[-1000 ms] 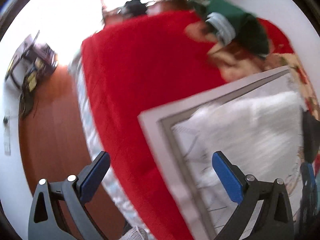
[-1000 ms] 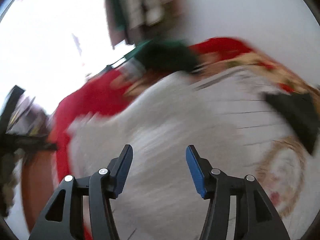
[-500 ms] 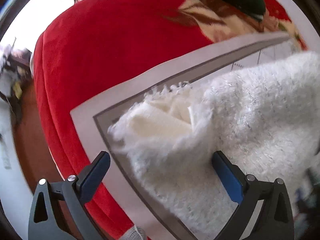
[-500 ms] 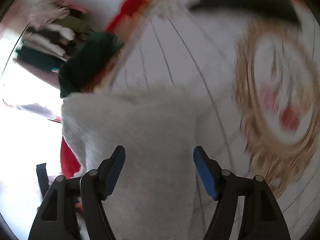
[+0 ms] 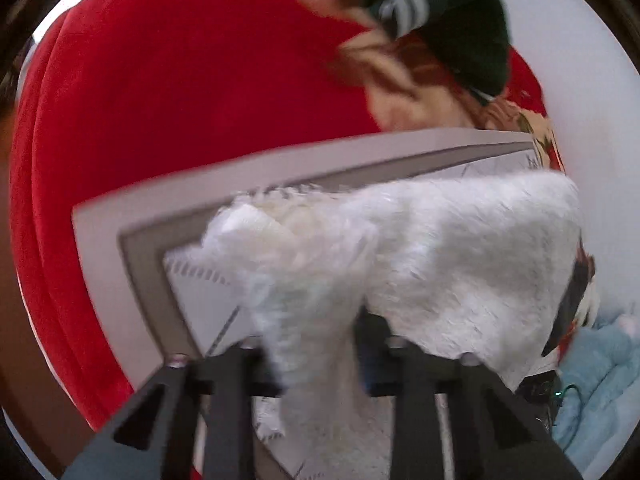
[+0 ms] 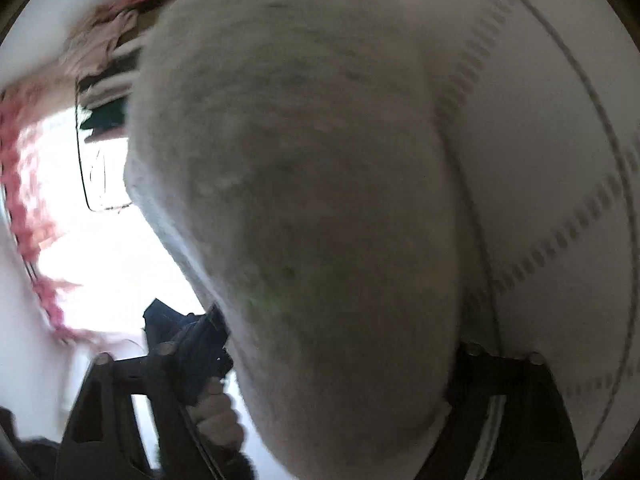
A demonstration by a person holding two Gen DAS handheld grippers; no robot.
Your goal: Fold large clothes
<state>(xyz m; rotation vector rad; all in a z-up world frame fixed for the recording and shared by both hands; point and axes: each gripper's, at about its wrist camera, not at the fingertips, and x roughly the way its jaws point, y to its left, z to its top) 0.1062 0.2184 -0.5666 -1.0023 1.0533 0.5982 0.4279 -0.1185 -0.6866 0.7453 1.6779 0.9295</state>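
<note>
A white fluffy garment [image 5: 440, 248] lies on a grey-bordered white mat [image 5: 132, 216] spread over a red blanket. My left gripper [image 5: 316, 340] is shut on a bunched edge of the garment near its left end. In the right wrist view the same fluffy garment [image 6: 312, 200] fills the frame and hangs between the fingers of my right gripper [image 6: 340, 360], which is closed on it. The mat [image 6: 560, 140] shows behind it on the right.
A red blanket [image 5: 180, 80] covers the bed beyond the mat. A dark green garment with white stripes [image 5: 448, 12] lies at the far right of it. A light blue cloth [image 5: 596, 380] lies at the lower right. A window and hanging clothes [image 6: 108, 44] show in the right view.
Both grippers were open half a second ago. Both have closed on the white fluffy garment, and the right one has moved in close to it.
</note>
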